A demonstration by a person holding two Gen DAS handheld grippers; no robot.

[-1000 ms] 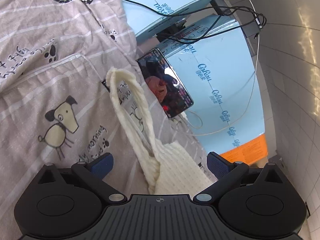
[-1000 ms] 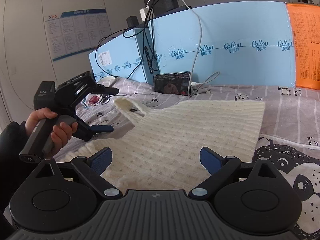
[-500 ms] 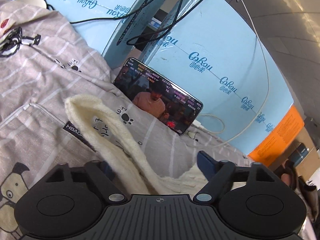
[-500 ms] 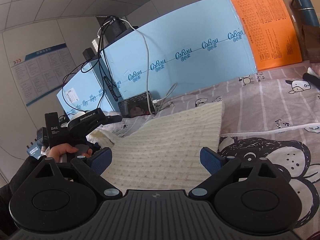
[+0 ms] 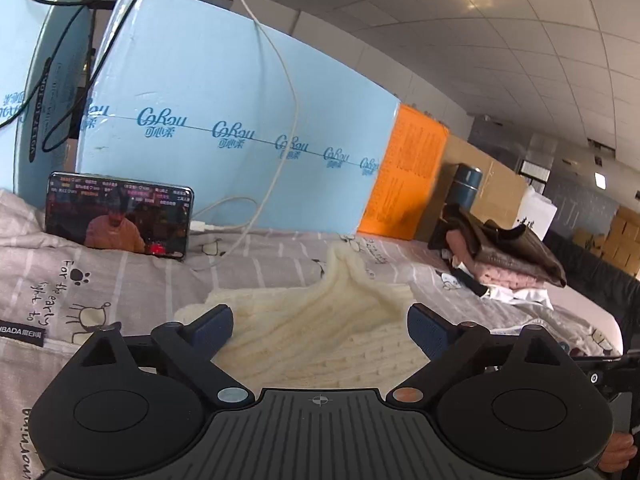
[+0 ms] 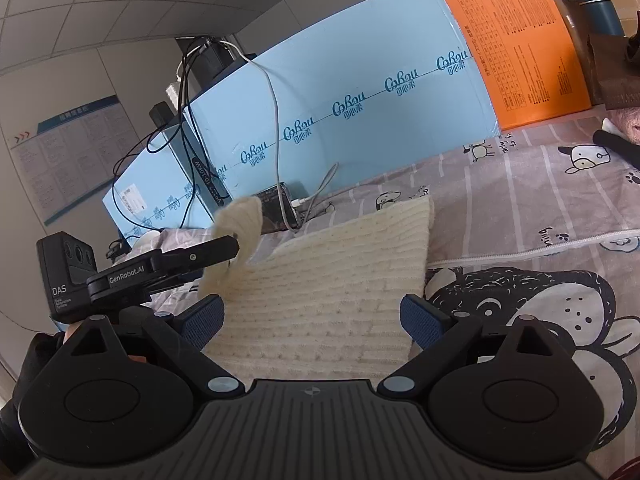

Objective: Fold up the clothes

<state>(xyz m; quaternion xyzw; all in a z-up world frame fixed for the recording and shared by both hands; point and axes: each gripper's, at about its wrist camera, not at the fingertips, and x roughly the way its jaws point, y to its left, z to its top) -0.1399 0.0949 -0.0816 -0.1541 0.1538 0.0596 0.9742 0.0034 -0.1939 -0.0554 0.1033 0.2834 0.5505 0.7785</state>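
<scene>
On the bed (image 6: 520,208), near its back edge | left gripper (image 5: 320,330) jaws opening over cream sweater (image 6: 340,280) | right gripper (image 6: 310,318) wide, empty | risk: strap flops back, spoiling fold.

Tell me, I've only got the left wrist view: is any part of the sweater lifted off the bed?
Observer: Yes. The right wrist view shows a corner of the sweater standing up at the tip of the left tongs, whose jaws are opening. I cannot tell whether it is caught there.
Operator: Where are the right tongs?
Observer: The right tongs are open, low over the sweater's near part, pinching nothing.
Operator: What lies past the sweater's right edge?
Observer: A big bear print on the sheet, right beside that edge.
</scene>
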